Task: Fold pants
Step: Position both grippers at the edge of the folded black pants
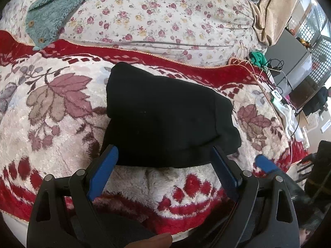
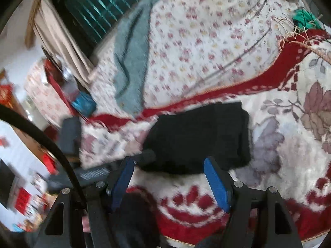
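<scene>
The black pants (image 1: pixel 165 115) lie folded into a compact bundle on the red and white floral blanket (image 1: pixel 62 124). My left gripper (image 1: pixel 165 153) is open and empty, its blue fingers (image 1: pixel 105 169) straddling the bundle's near edge just above it. The right gripper's blue fingertip shows at the right of this view (image 1: pixel 265 163). In the blurred right wrist view the pants (image 2: pixel 198 138) lie just beyond my right gripper (image 2: pixel 167 165), which is open and empty. The left gripper's body (image 2: pixel 146 157) shows at the bundle's left edge.
A teal fleece garment (image 1: pixel 49 12) lies at the far left on the flowered sheet (image 1: pixel 165 16). A tan cloth (image 1: pixel 273 10) hangs at the far right. Cables, a green item (image 1: pixel 258 59) and a white device (image 1: pixel 277 97) lie along the bed's right edge.
</scene>
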The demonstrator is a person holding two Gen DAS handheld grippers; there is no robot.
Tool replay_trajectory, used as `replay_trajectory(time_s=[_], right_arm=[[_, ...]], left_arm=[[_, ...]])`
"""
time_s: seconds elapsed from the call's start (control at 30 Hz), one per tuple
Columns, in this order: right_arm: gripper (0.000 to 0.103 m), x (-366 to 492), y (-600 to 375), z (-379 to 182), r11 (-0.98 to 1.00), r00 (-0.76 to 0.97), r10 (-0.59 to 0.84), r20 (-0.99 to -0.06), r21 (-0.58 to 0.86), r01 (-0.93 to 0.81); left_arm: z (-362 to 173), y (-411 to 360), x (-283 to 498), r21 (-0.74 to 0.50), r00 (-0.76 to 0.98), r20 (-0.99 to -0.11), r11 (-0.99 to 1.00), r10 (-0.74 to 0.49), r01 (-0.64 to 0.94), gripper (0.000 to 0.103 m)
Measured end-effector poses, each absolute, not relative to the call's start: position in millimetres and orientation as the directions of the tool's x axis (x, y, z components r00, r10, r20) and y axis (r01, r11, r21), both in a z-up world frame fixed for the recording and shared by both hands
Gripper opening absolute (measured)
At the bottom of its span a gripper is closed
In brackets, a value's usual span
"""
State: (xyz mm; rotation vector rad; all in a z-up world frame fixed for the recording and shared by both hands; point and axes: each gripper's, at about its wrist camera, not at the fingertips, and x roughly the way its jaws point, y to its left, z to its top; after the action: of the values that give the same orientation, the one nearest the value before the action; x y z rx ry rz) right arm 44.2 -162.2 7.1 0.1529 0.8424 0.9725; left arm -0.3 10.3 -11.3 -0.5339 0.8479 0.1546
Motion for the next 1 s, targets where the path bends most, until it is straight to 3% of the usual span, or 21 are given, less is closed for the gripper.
replay_trajectory(time_s=[0.53, 0.77, 1.0], right_arm=[[0.069, 61, -184, 1, 0.608, 0.302, 0.767, -0.566, 0.492, -0.622], [0.069, 61, -181, 0, 0.620, 0.310, 0.754, -0.579, 0.472, -0.627], [0.069, 63, -186, -1, 0.620, 0.314, 0.757, -0.573, 0.479, -0.621]], left_arm=[[-7, 0, -6, -0.362, 0.663, -0.747, 0.873, -0.061, -0.328, 0.090], [0, -17, -8, -0.198, 0.643, -0.762, 0.920, 0.073, -0.339, 0.090], [-8, -15, -3, -0.140, 0.621, -0.773, 0.920, 0.129, -0.365, 0.090]])
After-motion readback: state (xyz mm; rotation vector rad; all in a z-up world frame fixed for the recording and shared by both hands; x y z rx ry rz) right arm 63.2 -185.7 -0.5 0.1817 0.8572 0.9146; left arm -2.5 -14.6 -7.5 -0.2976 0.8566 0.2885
